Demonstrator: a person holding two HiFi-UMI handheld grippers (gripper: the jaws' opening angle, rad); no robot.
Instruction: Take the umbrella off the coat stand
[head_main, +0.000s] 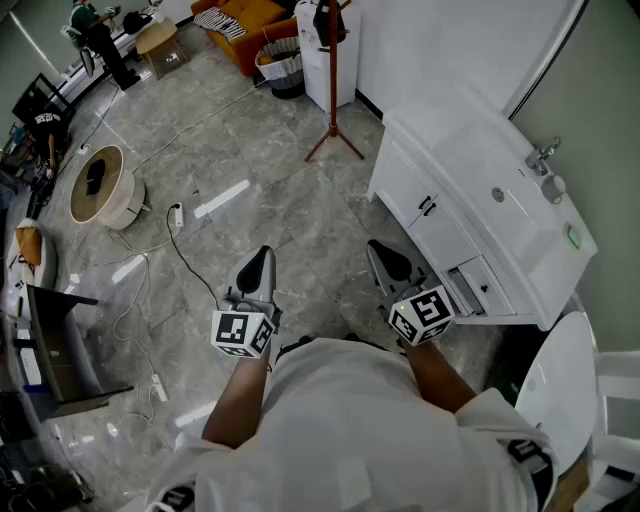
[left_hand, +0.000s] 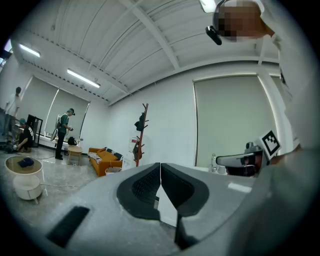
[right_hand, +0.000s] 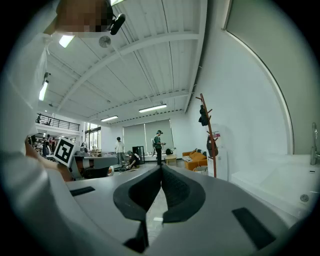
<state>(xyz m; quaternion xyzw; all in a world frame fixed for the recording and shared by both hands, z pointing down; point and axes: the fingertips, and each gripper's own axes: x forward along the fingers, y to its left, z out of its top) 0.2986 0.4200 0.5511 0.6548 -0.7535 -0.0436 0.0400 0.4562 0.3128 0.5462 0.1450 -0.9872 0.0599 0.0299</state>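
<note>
Both grippers level and empty, coat stand (head_main: 333, 95) well ahead.

Holding the left gripper (head_main: 263, 254) and right gripper (head_main: 379, 248) side by side over the grey stone floor (head_main: 250, 140), just beside a white washstand (head_main: 450, 150) on the right. Left fingers (left_hand: 145, 187) clenched pad to pad on nothing; right fingers (right_hand: 135, 192) likewise clenched and empty. Far across the floor against the white wall (head_main: 440, 40), that red-brown stand upright on its spread feet, near an orange sofa (head_main: 250, 15). Hanging on its pegs, two dark shapes (right_hand: 203, 116); which of them the umbrella, too small to tell; well apart from both grippers.
</note>
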